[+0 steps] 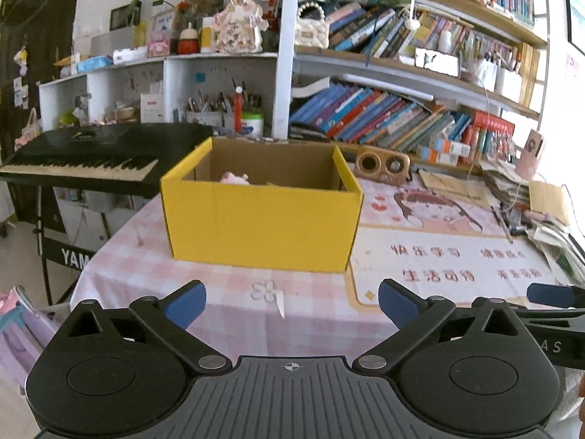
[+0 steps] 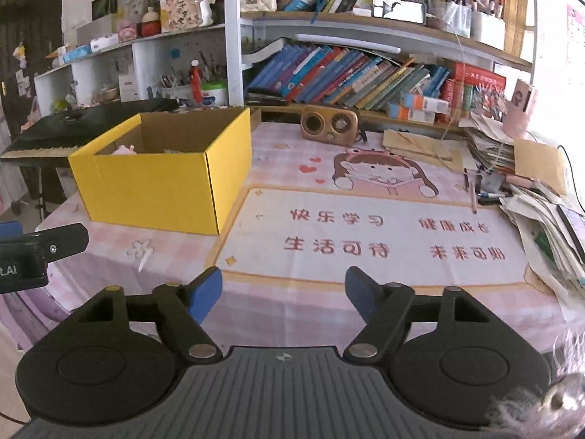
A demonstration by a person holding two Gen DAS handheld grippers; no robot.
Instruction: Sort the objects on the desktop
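Observation:
An open yellow cardboard box (image 1: 261, 219) stands on the pink checked tablecloth; it also shows in the right wrist view (image 2: 161, 190). A pink soft toy (image 1: 236, 178) lies inside it and shows in the right wrist view too (image 2: 124, 150). My left gripper (image 1: 292, 305) is open and empty, held back from the box's near wall. My right gripper (image 2: 283, 292) is open and empty above the printed desk mat (image 2: 365, 234). A small white scrap (image 1: 280, 305) lies on the cloth in front of the box.
A brown retro radio (image 2: 329, 124) stands at the back of the table. Piles of papers and pens (image 2: 530, 197) crowd the right side. Bookshelves (image 2: 347, 77) rise behind. A black keyboard (image 1: 84, 157) stands left of the table.

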